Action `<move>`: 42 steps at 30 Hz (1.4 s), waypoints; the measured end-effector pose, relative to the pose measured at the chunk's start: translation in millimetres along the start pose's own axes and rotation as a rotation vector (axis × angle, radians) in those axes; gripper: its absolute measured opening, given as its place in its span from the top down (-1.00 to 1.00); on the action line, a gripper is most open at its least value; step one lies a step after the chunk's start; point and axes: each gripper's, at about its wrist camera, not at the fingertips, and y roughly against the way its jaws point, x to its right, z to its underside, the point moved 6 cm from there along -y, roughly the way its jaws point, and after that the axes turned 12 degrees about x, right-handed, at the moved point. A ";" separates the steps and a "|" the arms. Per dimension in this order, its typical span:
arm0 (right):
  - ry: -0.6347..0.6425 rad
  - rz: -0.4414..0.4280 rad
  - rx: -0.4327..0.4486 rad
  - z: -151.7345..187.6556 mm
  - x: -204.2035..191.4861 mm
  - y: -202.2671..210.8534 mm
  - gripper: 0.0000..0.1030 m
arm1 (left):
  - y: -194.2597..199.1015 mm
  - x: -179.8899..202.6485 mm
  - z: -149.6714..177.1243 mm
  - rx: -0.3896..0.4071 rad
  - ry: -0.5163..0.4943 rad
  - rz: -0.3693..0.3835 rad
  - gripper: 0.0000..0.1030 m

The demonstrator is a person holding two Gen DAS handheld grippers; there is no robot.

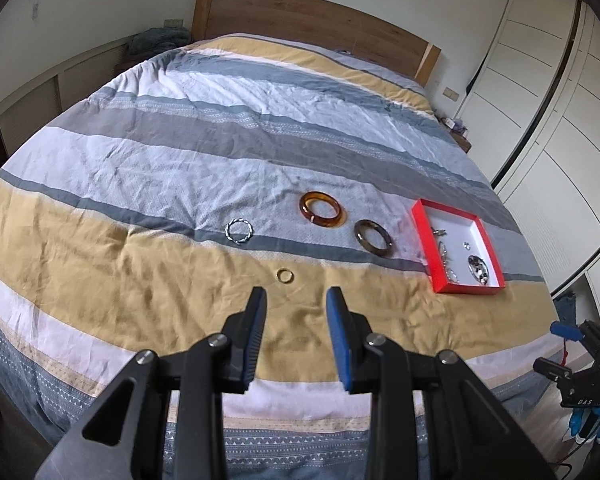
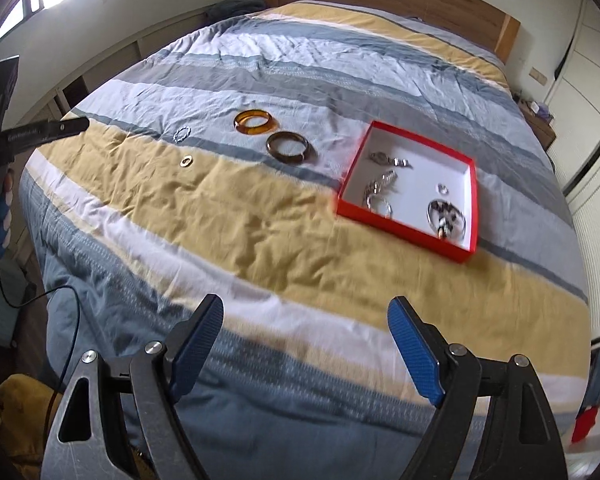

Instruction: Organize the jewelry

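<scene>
Left claw (image 1: 296, 300), part-spread and empty, hangs just short of the small gold metal ring (image 1: 285, 275); soft striped bedcover (image 1: 140, 264) could swallow it.

Two wrist views aimed down over the bed's foot

The striped quilted bed cover (image 1: 204, 128) and red cardboard box (image 2: 404, 232), toward two o'clock, are shared by both views.

A home bedroom: made bed (image 1: 220, 128), wardrobe (image 1: 540, 112).

Lying flat mid-bed: 1 amber bangle (image 1: 323, 209), 1 dark brown bangle (image 1: 373, 238), 1 twisted silver bracelet (image 1: 239, 231), 1 small gold ring (image 1: 285, 275). Near right edge: open red box (image 1: 421, 224), several silver pieces inside.
</scene>
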 end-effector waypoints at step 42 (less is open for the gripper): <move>-0.097 -0.233 0.029 -97.8 -48.0 -247.4 0.02 | -201.5 -2.3 56.2 -0.222 -0.144 0.036 0.45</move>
